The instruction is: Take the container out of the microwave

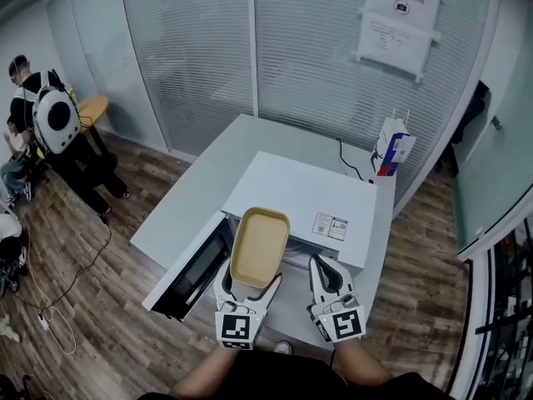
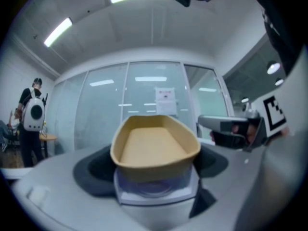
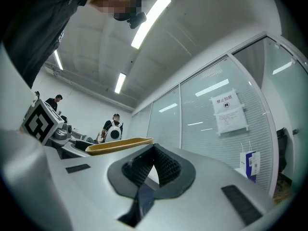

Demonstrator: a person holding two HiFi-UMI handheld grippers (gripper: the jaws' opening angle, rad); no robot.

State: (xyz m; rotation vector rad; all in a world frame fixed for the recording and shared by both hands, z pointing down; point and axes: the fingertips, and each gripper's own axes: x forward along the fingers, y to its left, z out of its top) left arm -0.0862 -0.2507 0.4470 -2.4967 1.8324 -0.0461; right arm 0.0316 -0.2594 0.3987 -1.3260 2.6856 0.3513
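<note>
We grip the container in the left gripper, its jaws spread wide and pressing on the tub's near end from both sides. The tub juts straight out ahead of them, level and empty, with its tan inside facing up. It is out of the microwave. The white box lies ahead of and below the left gripper, and its door hangs open to that gripper's left. Our right gripper sits just to the right of the left one, apart from the tub, with its jaws pressed together on nothing. From the right gripper the container shows as a thin tan rim off to the left. Both grippers are above the near edge of the grey table. Far ahead of the right gripper a carton stands by the glass wall. A person with a backpack is well off to the left.
</note>
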